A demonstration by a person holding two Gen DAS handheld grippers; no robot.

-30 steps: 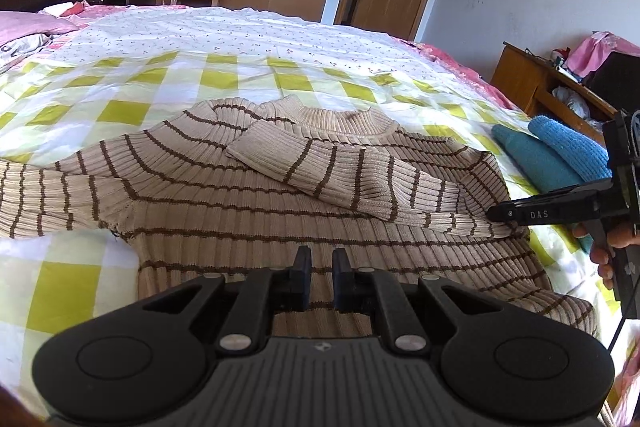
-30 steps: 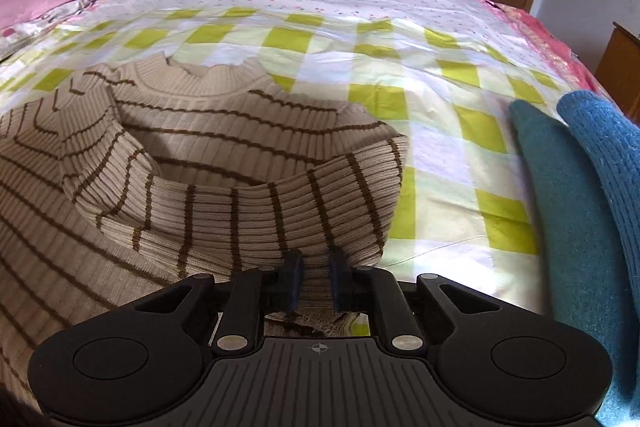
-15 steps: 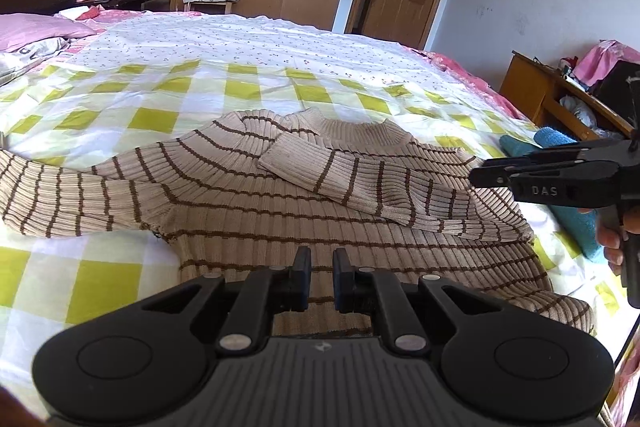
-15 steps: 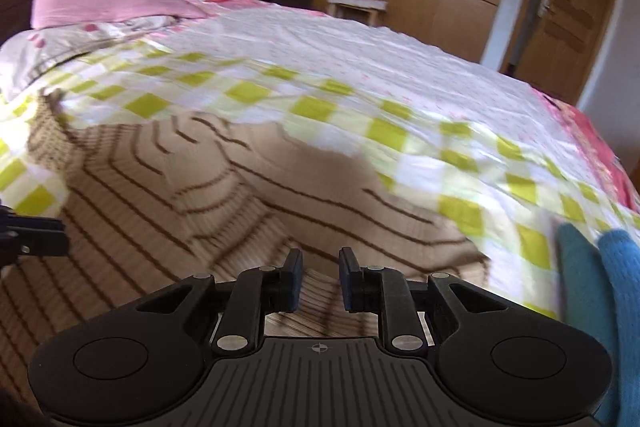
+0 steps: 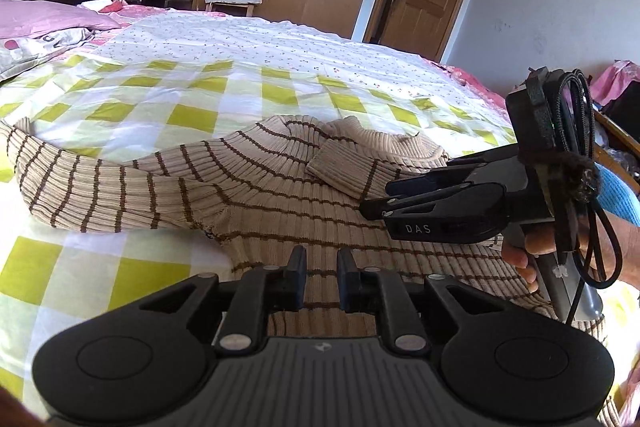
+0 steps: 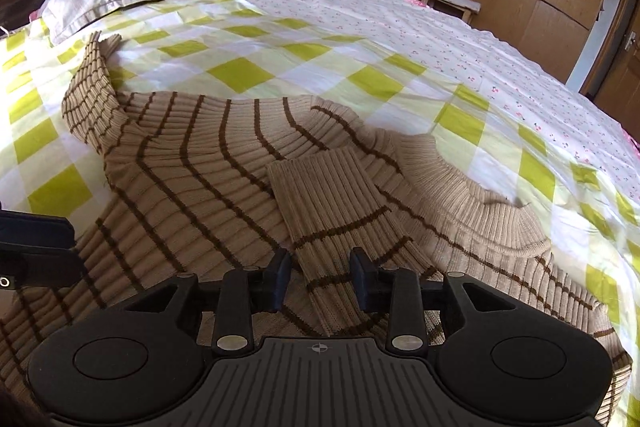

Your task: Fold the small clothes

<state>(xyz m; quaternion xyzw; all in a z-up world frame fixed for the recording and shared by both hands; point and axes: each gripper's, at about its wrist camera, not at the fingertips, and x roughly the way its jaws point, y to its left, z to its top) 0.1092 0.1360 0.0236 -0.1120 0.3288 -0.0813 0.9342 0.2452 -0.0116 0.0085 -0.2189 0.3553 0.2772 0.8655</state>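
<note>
- Striped sweater (image 6: 224, 187) is laid flat on the bed (image 6: 360, 39), chest up, so folds can be made w/o bunching.
- One sleeve (image 6: 332, 203) is found folded across the chest; the other sleeve (image 5: 92, 183) is left stretched out to the side, prob. next to be folded.
- Right gripper (image 6: 320, 277): fingers are being opened, nothing pinched; folded sleeve lies under the gap, apparently just let go.
- Left gripper (image 5: 318, 273): fingers are being parted slightly, gap narrow, no cloth gripped; held over the hem area.
</note>
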